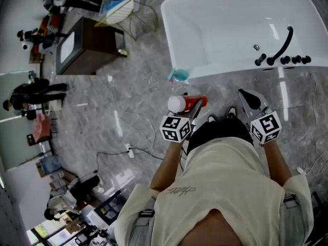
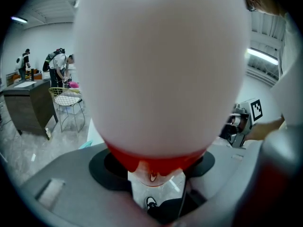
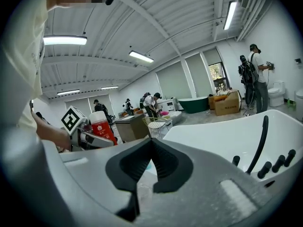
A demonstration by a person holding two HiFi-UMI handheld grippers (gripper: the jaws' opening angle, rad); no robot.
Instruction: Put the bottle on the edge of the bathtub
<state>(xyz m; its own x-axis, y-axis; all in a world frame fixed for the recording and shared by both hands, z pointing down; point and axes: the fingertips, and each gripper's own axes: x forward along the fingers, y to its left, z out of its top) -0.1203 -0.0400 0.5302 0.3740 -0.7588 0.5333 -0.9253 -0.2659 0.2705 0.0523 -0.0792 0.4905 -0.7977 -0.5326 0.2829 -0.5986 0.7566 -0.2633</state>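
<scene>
The bottle [image 1: 190, 103] is red with a wide white cap and lies level, cap pointing left, in my left gripper [image 1: 195, 109], which is shut on its red body. In the left gripper view the white cap of the bottle [image 2: 161, 65] fills most of the picture, the jaws clamped on the red part below it. The right gripper view shows the bottle [image 3: 102, 125] at the left. My right gripper [image 1: 248, 100] is shut with nothing in it; its dark pads [image 3: 163, 162] meet at the tips. The white bathtub [image 1: 230, 72] lies just beyond both grippers, with its near rim [image 3: 222, 131] bare.
A black faucet set [image 1: 283, 47] stands on the tub's right rim. A teal object [image 1: 179, 75] sits at the tub's near left corner. A dark cabinet [image 1: 84, 45] and a wire chair [image 1: 123, 9] stand to the left, where cables [image 1: 138, 137] cross the marble floor. People work in the background.
</scene>
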